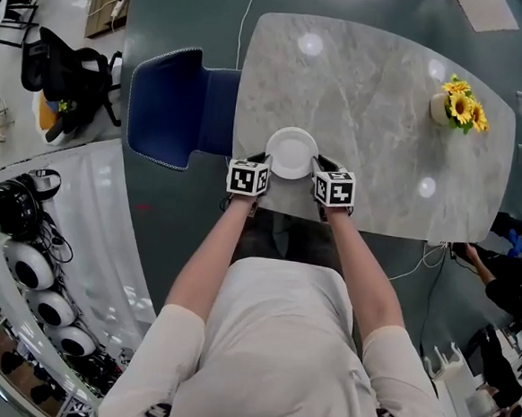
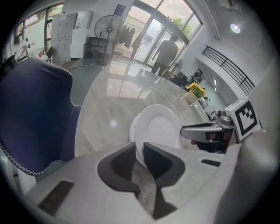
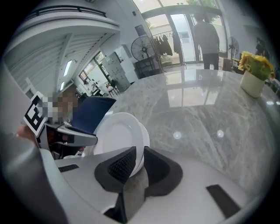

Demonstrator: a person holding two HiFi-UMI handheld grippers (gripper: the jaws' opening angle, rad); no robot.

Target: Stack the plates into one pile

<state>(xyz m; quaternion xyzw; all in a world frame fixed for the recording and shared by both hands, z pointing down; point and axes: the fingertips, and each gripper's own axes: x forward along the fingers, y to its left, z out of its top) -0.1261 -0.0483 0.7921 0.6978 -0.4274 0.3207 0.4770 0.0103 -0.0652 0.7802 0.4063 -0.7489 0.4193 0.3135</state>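
The table (image 1: 386,105) carries the work at its near edge, right in front of the person. The white plate (image 1: 291,151) looks to be settling onto a lower plate (image 2: 132,129), whose rim peeks out beside it. I cannot tell whether the two touch all round.

To do this well, keep the plate level with both sides at one height and centre it over the one below. Let it seat fully before either grip loosens. Letting go on one side first would likely tip it, and the pile sits near the table's edge.

The left gripper (image 2: 139,146) is clamped on the plate's left rim and the right gripper (image 3: 140,151) on its right rim. Each rim is pinched between the pads (image 3: 122,164), and the plate lies between the two grippers.
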